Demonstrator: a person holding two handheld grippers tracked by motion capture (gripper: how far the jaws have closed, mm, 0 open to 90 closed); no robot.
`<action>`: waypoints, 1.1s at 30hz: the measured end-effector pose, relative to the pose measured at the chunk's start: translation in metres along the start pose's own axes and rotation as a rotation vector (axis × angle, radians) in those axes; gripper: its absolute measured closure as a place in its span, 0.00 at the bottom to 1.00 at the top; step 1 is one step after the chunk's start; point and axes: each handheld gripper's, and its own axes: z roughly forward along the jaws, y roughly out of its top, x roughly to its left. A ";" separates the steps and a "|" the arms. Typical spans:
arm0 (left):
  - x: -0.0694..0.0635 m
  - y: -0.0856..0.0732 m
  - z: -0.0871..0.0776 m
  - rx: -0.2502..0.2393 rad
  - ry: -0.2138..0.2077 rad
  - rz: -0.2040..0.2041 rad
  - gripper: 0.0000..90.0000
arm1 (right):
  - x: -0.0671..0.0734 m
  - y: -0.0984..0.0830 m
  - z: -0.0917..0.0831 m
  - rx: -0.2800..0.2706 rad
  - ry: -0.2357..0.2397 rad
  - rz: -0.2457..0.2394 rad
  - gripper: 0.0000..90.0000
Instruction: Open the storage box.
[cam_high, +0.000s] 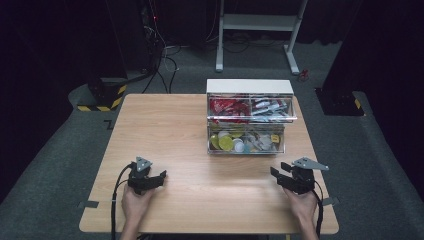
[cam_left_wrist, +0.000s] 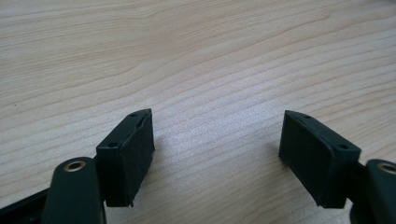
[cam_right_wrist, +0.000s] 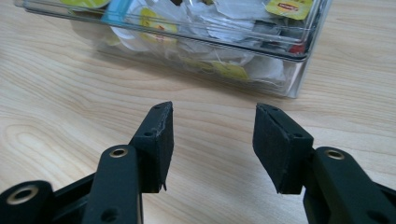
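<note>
A clear two-tier drawer box (cam_high: 249, 86) with a white top stands at the back middle-right of the wooden table (cam_high: 175, 130). Its lower drawer (cam_high: 245, 142) holds yellow and white sachets; the upper one holds red packets. My left gripper (cam_high: 159, 178) rests near the front left, jaws wide apart over bare wood, as the left gripper view (cam_left_wrist: 217, 140) confirms. At the front right my right gripper (cam_high: 280, 170) points toward the box, open, with nothing between its pads. In the right gripper view it (cam_right_wrist: 212, 135) sits a short way before the drawer's clear front (cam_right_wrist: 196, 44).
A grey floor surrounds the table. A white metal stand (cam_high: 260, 22) and loose cables lie beyond the far edge. A yellow-and-black striped base (cam_high: 102, 95) sits off the back left corner. Bare wood stretches between the two grippers.
</note>
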 end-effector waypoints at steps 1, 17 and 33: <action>0.000 0.000 0.000 0.000 0.000 0.000 0.29 | 0.001 0.001 -0.001 -0.001 0.005 0.007 0.54; 0.000 0.000 0.000 0.002 -0.001 0.001 0.29 | 0.011 0.018 -0.019 -0.084 0.020 -0.032 0.57; 0.000 0.000 0.000 0.000 0.000 0.000 0.29 | 0.013 0.041 -0.027 -0.111 0.075 -0.076 0.59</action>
